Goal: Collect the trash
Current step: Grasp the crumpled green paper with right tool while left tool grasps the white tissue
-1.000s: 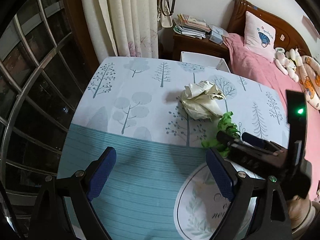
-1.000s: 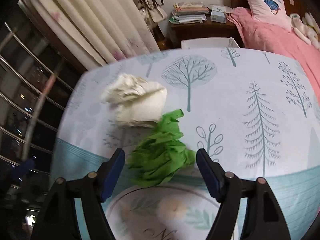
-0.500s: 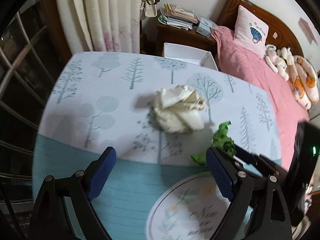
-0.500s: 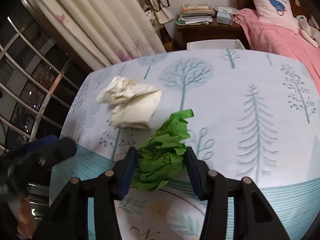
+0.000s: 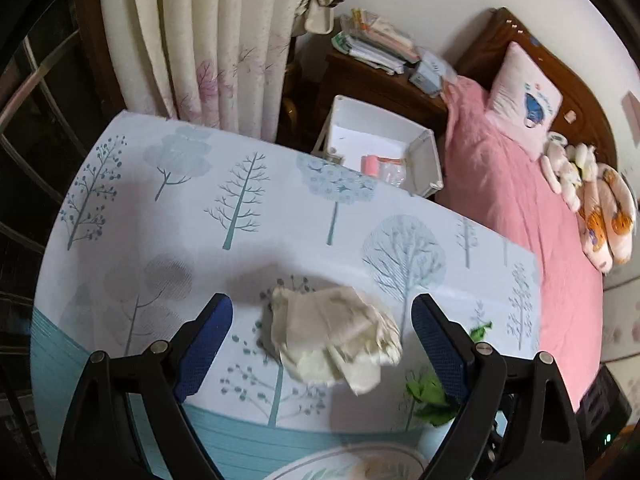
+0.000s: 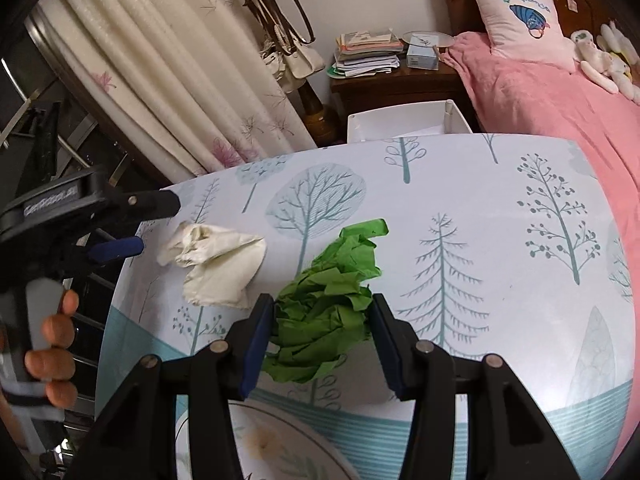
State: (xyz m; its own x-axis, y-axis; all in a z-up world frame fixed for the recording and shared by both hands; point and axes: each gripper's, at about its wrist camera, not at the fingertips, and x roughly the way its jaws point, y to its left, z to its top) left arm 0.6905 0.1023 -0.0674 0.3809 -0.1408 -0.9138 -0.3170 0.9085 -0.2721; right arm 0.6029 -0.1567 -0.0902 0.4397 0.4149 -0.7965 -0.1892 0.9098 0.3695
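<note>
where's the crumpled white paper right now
The crumpled white paper lies on the tree-print tablecloth, between the open fingers of the left tool, just left of the green paper that the right tool grips.

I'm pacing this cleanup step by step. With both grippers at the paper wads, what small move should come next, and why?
Probably shut the left gripper on the white wad. Its fingers stand wide open on either side of the wad, which lies between them on the table. The right gripper is already shut on the green wad, so only the white one is loose.
</note>
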